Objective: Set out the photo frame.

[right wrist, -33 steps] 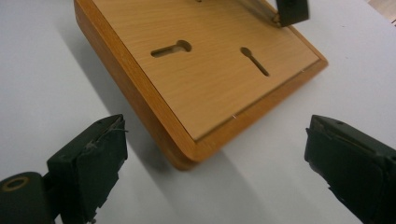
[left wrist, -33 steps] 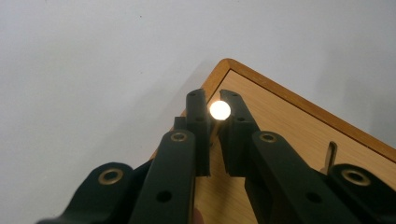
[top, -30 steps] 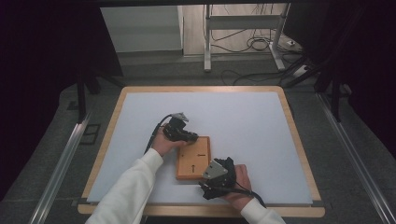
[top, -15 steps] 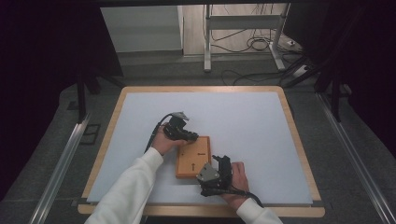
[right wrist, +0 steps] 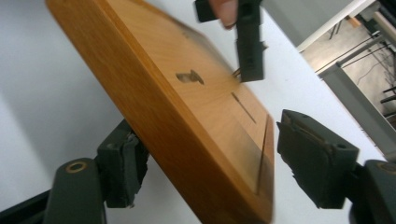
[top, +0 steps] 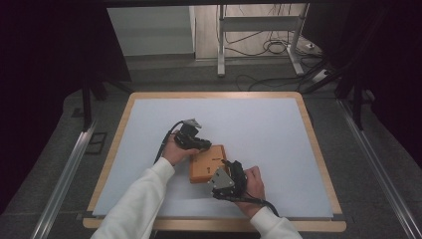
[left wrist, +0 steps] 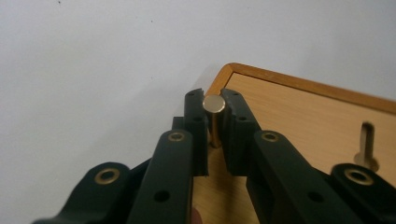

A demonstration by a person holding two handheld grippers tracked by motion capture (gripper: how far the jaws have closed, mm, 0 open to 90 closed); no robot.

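Observation:
A small wooden board [top: 205, 164] lies on the white table mat. My left gripper [top: 205, 145] is at the board's far left corner, shut on a short brass pin [left wrist: 214, 102] that stands upright in the board [left wrist: 299, 126]. A second pin [left wrist: 366, 142] stands further along it. My right gripper [top: 225, 175] is at the board's near edge. In the right gripper view its jaws [right wrist: 210, 140] are open and straddle the board's thick edge [right wrist: 187, 140]. The left pad [right wrist: 122, 165] is against the wood and the right pad [right wrist: 317, 163] stands apart from it. The other gripper [right wrist: 250, 42] shows blurred above.
The white mat [top: 259, 124] covers a wood-framed table [top: 318, 149]. Metal rails run along both sides of the table. Cables and a stand's legs [top: 259, 45] lie on the floor beyond the far edge.
My right gripper has moved a little forward and left, onto the board's near edge. The left gripper has stayed on the pin.

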